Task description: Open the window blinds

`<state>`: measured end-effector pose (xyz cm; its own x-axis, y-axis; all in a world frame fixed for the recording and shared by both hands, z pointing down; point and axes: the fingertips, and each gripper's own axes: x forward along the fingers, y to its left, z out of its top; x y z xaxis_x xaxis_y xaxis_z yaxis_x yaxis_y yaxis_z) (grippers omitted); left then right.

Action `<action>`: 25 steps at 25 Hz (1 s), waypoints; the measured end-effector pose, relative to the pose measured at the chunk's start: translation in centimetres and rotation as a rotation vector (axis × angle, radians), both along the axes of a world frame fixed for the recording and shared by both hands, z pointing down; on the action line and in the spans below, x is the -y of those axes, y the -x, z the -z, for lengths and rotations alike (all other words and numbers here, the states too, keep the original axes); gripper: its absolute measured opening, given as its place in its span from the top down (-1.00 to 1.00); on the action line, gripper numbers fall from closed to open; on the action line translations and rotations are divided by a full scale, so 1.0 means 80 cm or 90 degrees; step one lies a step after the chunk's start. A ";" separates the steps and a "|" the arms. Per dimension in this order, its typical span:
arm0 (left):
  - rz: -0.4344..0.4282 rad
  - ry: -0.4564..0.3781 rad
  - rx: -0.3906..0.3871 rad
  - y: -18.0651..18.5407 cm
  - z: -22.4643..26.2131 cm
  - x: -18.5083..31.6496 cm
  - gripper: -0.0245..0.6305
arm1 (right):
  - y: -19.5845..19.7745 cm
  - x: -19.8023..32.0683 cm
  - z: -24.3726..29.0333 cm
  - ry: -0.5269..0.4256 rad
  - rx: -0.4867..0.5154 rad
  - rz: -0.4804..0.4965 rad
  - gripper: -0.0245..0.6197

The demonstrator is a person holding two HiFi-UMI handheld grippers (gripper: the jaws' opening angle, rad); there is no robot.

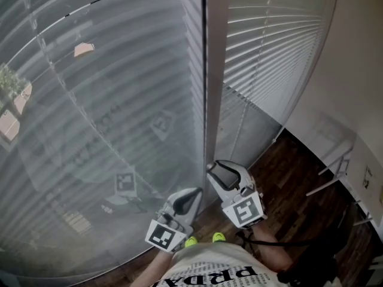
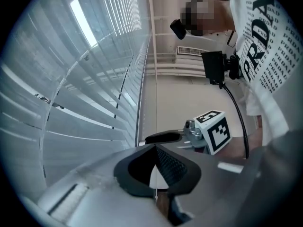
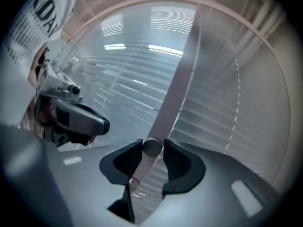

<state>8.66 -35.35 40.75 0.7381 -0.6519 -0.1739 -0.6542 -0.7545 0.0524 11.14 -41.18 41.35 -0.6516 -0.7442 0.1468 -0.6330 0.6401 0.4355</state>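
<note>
Grey slatted blinds [image 1: 90, 130] hang shut over the left window, and a second set [image 1: 269, 52] covers the right one, with a white mullion [image 1: 212, 70] between them. My left gripper [image 1: 190, 201] is low beside the mullion. In the left gripper view its jaws [image 2: 156, 148] are pressed together on a thin white pull cord [image 2: 155, 103] that runs straight up. My right gripper [image 1: 222, 173] is just right of it. In the right gripper view it [image 3: 152, 150] is shut on the round lower end of the white tilt wand [image 3: 177, 84].
Dark wood floor [image 1: 293, 178] lies under the right window. A white wall [image 1: 359, 70] with white rails [image 1: 335, 169] stands at the right. The person's printed shirt [image 1: 215, 274] and yellow-green shoes [image 1: 218, 237] fill the bottom edge, close to the glass.
</note>
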 end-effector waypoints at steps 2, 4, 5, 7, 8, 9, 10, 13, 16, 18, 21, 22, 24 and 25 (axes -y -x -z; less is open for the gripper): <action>0.000 -0.001 -0.001 -0.001 0.001 0.001 0.95 | 0.003 -0.004 -0.003 -0.061 -0.086 0.015 0.50; 0.002 -0.001 0.000 -0.002 0.000 0.002 0.95 | 0.007 -0.004 -0.008 -0.114 -0.179 0.023 0.49; 0.003 -0.001 0.000 -0.002 -0.001 0.002 0.95 | 0.009 -0.004 -0.011 -0.133 -0.216 0.025 0.48; 0.004 -0.003 0.000 -0.003 0.000 0.003 0.95 | 0.010 -0.001 -0.016 -0.154 -0.256 0.022 0.47; 0.005 -0.003 -0.001 -0.003 0.000 0.003 0.95 | 0.010 0.000 -0.017 -0.163 -0.268 0.018 0.47; 0.006 -0.003 -0.002 -0.003 0.000 0.003 0.95 | 0.010 0.002 -0.018 -0.174 -0.281 0.012 0.47; 0.007 -0.002 -0.003 -0.003 0.001 0.004 0.95 | 0.010 0.004 -0.018 -0.190 -0.297 0.005 0.47; 0.013 -0.002 -0.006 0.000 0.001 0.006 0.95 | 0.009 0.007 -0.016 -0.237 -0.334 -0.007 0.51; 0.013 -0.002 -0.005 0.000 0.000 0.007 0.95 | 0.009 0.007 -0.016 -0.248 -0.328 -0.009 0.51; 0.013 -0.003 -0.007 -0.001 0.000 0.008 0.95 | 0.009 0.008 -0.016 -0.242 -0.316 -0.008 0.51; 0.013 -0.004 -0.008 -0.001 0.000 0.008 0.95 | 0.009 0.008 -0.016 -0.230 -0.295 -0.005 0.51; 0.012 -0.004 -0.008 -0.001 0.000 0.008 0.95 | 0.009 0.008 -0.016 -0.226 -0.287 -0.005 0.51; 0.012 -0.003 -0.009 -0.002 0.001 0.009 0.95 | 0.009 0.008 -0.015 -0.218 -0.274 -0.006 0.51; 0.012 -0.003 -0.009 -0.002 0.001 0.009 0.95 | 0.009 0.008 -0.015 -0.214 -0.268 -0.006 0.52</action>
<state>8.81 -36.07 40.68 0.7231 -0.6648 -0.1874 -0.6674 -0.7424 0.0584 10.40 -41.80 42.57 -0.5811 -0.8006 0.1464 -0.3648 0.4171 0.8324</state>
